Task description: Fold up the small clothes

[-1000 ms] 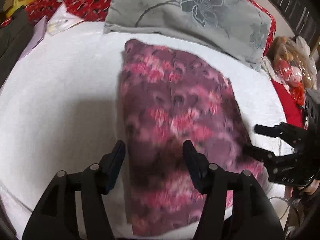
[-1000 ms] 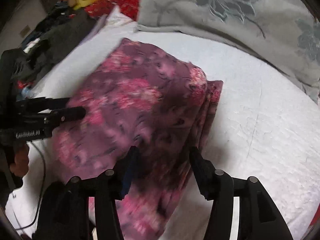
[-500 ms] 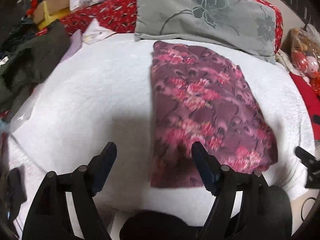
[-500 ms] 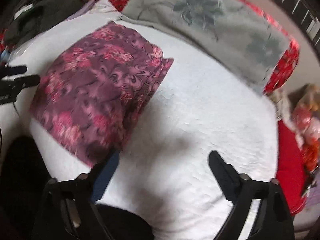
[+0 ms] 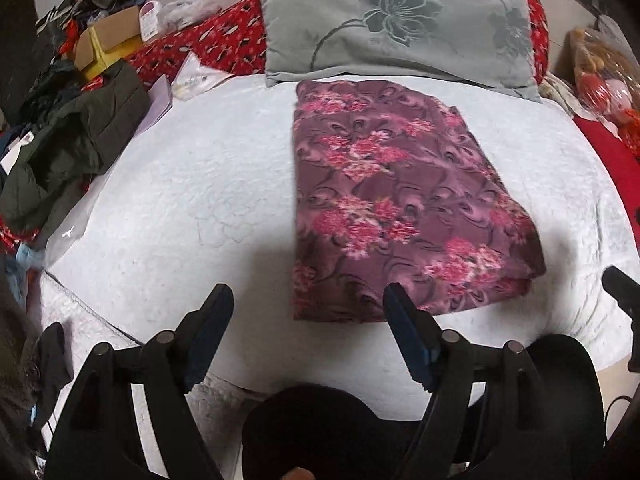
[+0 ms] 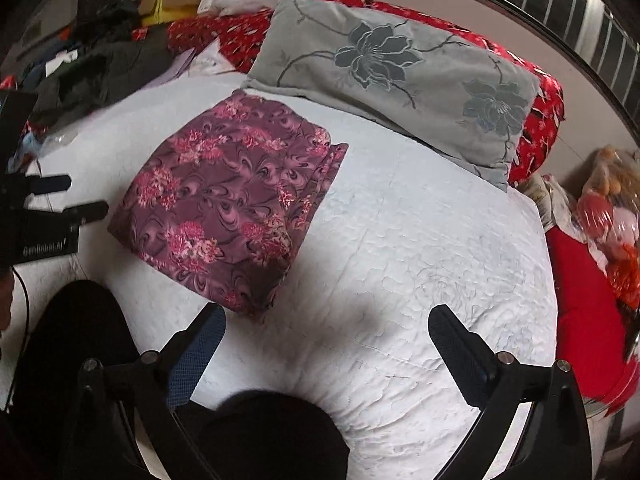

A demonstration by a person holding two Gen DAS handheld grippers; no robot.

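Lying folded on a white bed (image 5: 192, 184), the floral cloth (image 5: 392, 204) sits apart from both empty grippers: left gripper (image 5: 308, 312) wide, right gripper (image 6: 326, 326) opening.

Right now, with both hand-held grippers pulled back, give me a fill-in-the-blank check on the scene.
1. The folded floral garment lies on the ____ quilt.
2. The pillow beyond the garment is ____ with a flower print.
3. The left hand-held gripper holds ____.
4. The right hand-held gripper has jaws that are ____.

Missing: white; grey; nothing; opening
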